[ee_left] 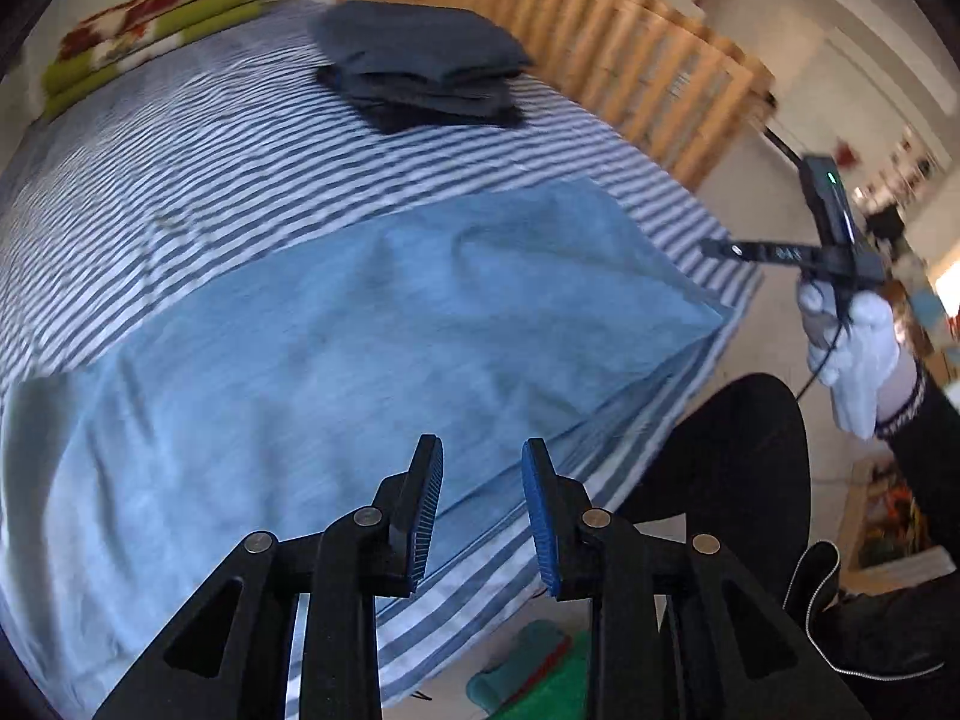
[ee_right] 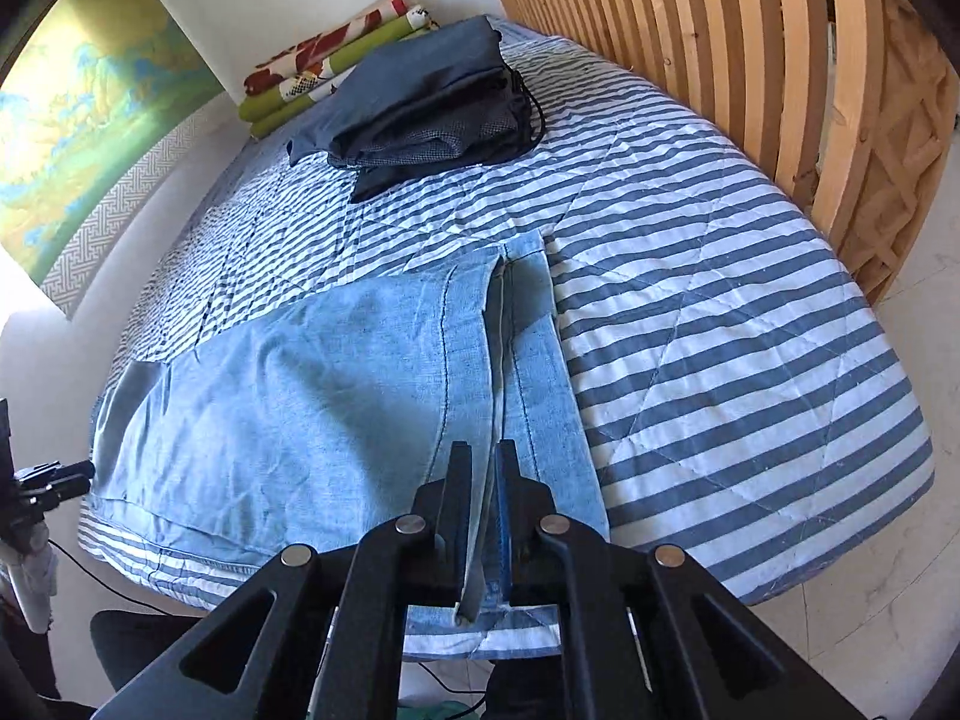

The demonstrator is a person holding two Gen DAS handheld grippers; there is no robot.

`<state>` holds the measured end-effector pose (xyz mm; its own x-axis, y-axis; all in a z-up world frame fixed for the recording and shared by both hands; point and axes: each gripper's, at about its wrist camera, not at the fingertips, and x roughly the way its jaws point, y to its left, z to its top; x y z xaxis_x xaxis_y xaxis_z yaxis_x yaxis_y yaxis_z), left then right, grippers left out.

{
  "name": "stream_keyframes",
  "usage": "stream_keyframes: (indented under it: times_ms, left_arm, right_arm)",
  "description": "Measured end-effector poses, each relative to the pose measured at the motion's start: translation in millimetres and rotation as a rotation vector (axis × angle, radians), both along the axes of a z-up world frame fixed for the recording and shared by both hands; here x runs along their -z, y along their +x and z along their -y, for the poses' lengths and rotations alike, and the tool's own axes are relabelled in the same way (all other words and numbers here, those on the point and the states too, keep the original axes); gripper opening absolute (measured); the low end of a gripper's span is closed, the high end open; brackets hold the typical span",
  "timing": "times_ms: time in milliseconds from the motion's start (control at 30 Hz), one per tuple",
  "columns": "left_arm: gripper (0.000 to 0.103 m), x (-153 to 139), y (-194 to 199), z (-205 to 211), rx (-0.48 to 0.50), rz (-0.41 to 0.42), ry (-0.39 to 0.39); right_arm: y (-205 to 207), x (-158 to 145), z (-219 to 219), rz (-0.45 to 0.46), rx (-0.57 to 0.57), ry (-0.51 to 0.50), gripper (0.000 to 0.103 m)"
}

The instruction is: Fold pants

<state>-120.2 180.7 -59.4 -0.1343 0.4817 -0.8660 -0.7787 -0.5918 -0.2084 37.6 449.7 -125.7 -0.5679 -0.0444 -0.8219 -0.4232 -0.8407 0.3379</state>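
Light blue pants (ee_left: 336,324) lie spread across the striped bed near its front edge. In the left wrist view my left gripper (ee_left: 480,510) hovers open above the pants' near edge, with nothing between its blue pads. In the right wrist view my right gripper (ee_right: 483,516) is shut on the raised hem edge of the pants (ee_right: 336,384), and a fold of cloth stands up between the fingers. The right gripper (ee_left: 720,249) also shows at the right of the left wrist view, held by a white-gloved hand (ee_left: 852,354).
A stack of folded dark clothes (ee_right: 420,102) sits at the far end of the striped bedspread (ee_right: 720,324). A folded green and floral blanket (ee_right: 336,60) lies by the wall. A wooden slatted rail (ee_right: 750,60) runs along the right side. Green items (ee_left: 528,672) lie on the floor.
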Motion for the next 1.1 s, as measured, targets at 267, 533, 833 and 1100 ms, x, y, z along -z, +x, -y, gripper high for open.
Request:
stream_keyframes:
  times_ms: [267, 533, 833, 1100]
  left_arm:
    - [0.047, 35.5, 59.7, -182.4, 0.361, -0.043, -0.06]
    - [0.019, 76.5, 67.1, -243.7, 0.402, -0.035, -0.064]
    - [0.003, 84.0, 34.4, -206.5, 0.275, 0.207, 0.079]
    - [0.002, 87.3, 31.0, -198.8, 0.269, 0.208, 0.1]
  right_arm:
    - [-11.3, 3.7, -26.2, 0.033, -0.02, -0.027, 0.008]
    - [-28.7, 17.1, -48.2, 0.052, -0.052, -0.121, 0.01]
    - [-63.4, 29.5, -77.8, 0.009, -0.046, -0.242, 0.027]
    - [-126.1, 52.6, -94.0, -0.001, -0.03, -0.287, 0.033]
